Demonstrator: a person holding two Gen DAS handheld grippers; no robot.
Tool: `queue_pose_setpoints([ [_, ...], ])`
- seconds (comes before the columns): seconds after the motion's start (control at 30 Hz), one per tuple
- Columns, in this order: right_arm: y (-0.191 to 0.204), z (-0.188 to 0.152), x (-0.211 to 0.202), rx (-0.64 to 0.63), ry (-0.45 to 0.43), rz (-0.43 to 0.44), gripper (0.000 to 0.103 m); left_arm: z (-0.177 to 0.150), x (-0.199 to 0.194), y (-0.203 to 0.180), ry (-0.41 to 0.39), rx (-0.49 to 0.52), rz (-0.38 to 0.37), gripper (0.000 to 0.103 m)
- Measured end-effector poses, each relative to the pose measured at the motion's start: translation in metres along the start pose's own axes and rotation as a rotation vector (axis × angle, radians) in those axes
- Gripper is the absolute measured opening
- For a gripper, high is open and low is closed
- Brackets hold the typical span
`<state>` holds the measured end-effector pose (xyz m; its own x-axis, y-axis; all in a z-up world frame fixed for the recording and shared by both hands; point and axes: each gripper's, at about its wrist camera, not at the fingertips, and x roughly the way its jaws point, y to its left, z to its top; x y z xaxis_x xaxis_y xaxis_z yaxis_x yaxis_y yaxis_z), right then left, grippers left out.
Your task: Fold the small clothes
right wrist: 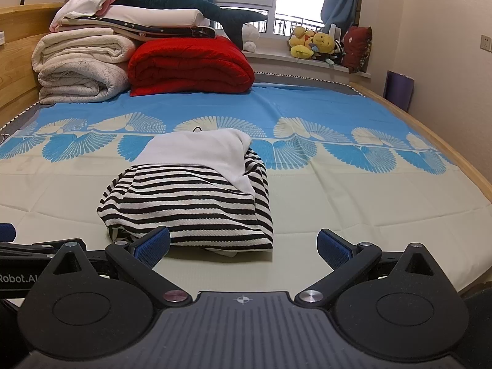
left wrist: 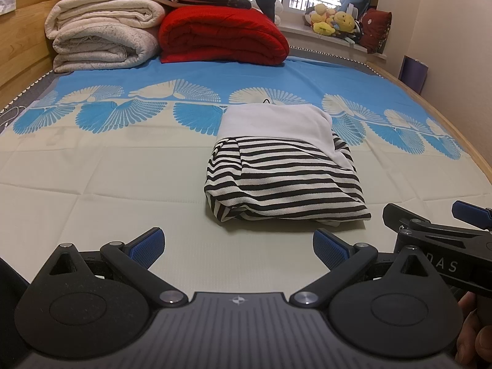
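A small garment lies folded into a compact bundle on the bed: black-and-white stripes (left wrist: 283, 184) toward me and a plain white part (left wrist: 276, 121) at the back. In the right wrist view the same striped bundle (right wrist: 190, 203) sits just ahead and left. My left gripper (left wrist: 238, 249) hovers open over the bare sheet, short of the garment and slightly left of it. My right gripper (right wrist: 243, 247) is open too, with its left pad (right wrist: 152, 246) close to the bundle's near edge. The right gripper (left wrist: 430, 227) also shows at the right of the left wrist view. Neither holds anything.
The bed has a cream and blue patterned sheet (left wrist: 107, 178). Folded cream blankets (left wrist: 101, 37) and a red quilt (left wrist: 221, 33) are stacked at the far end. Plush toys (right wrist: 316, 44) sit on the windowsill. A wooden bed edge (right wrist: 446, 141) runs along the right.
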<state>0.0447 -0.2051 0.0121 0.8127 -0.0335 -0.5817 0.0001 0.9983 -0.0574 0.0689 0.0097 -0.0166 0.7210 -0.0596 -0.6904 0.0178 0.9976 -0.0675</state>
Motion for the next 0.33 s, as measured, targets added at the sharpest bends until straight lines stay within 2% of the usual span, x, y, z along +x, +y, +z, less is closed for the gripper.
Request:
queue_pose_setpoints([
  [0.33, 0.0, -0.001, 0.0004, -0.001, 0.002, -0.002, 0.101, -0.0042, 0.0028, -0.0002, 0.01, -0.004, -0.006, 0.102],
])
